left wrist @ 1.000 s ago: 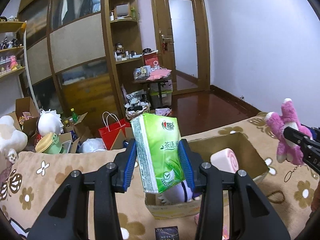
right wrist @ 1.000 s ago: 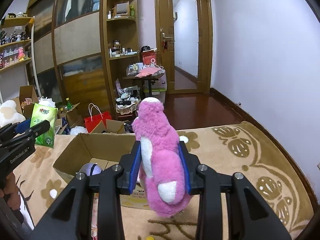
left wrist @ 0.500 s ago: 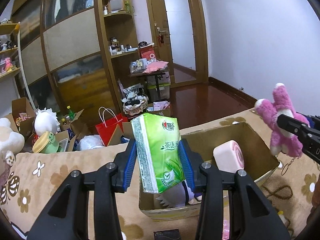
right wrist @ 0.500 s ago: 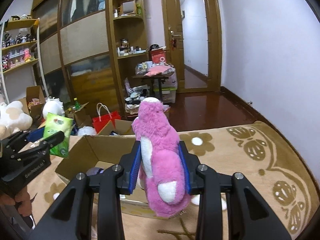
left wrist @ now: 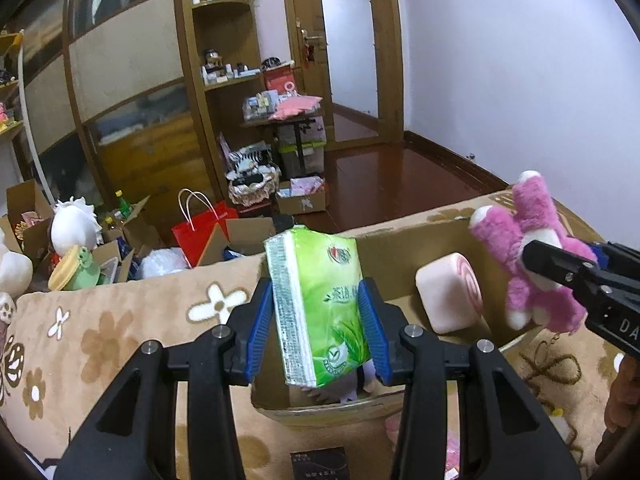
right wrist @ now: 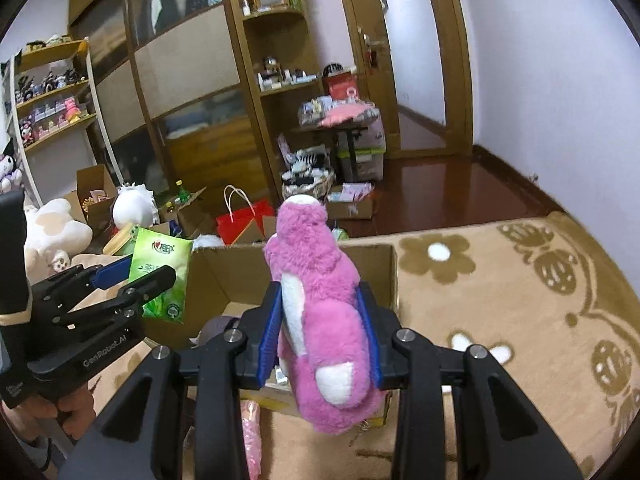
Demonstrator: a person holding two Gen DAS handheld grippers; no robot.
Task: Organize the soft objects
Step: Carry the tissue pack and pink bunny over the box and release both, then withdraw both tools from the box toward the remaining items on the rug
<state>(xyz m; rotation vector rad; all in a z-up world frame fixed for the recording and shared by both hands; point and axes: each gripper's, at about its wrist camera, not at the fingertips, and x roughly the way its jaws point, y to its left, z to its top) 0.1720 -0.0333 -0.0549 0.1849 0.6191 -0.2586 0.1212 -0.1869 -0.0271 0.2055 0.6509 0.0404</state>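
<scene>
Both tongs lower | cardboard box (left wrist: 404, 240): pink roll cushion (left wrist: 450, 294), purple plush (right wrist: 218, 326)

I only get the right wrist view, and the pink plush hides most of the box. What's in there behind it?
Observer: A pink swirl cushion stands on edge inside the cardboard box, at its right-hand end.
Operator: Anything on the bedspread on my side of the box that I'm missing?
Observer: Yes, a dark card lies flat on the bedspread, just in front of the box's near wall.
</scene>
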